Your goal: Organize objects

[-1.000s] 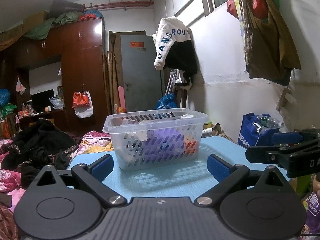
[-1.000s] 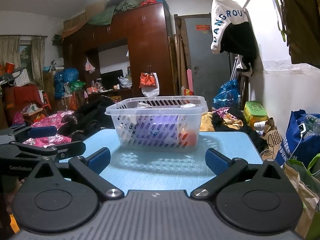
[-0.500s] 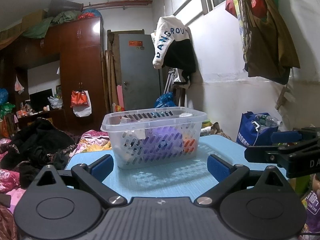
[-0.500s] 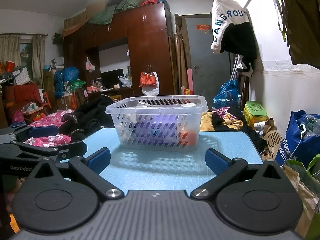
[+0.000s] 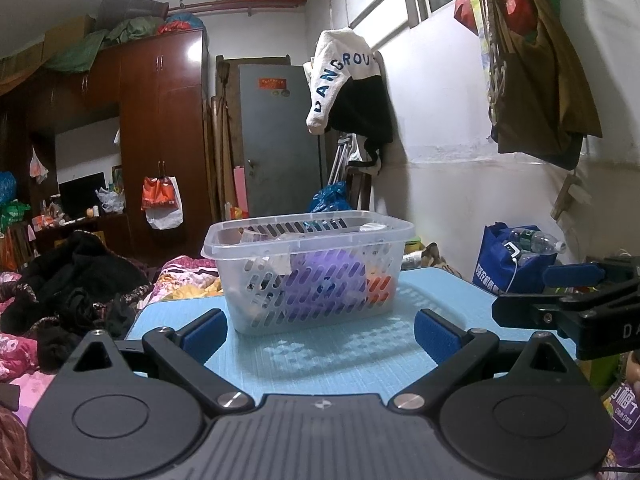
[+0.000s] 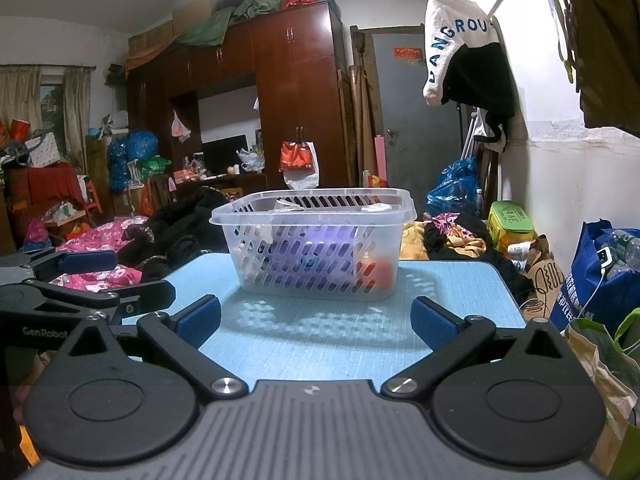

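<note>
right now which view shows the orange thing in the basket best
The right wrist view: the orange thing sits at the basket's near right corner, facing that camera, fairly plain through the slots. The left wrist view shows it too, at the far right end, smaller and more broken up by the slots.

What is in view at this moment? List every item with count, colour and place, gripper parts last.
basket: 1, clear slotted plastic, on the table, ahead of both grippers.
basket contents: several, purple and orange-red among them, inside the basket; kinds unclear.
table: 1, light blue top, under the basket.
wardrobe: 1, dark red-brown, back wall.
door: 1, grey, beside the wardrobe.
hanging garment: 1, white and black, on the right wall.
blue bag: 1, floor right of the table, bottles inside.
clothes pile: black and pink, left of the table.
left hand-held gripper: 1, black with blue pads, open, empty.
right hand-held gripper: 1, same colours, open, empty.
</note>
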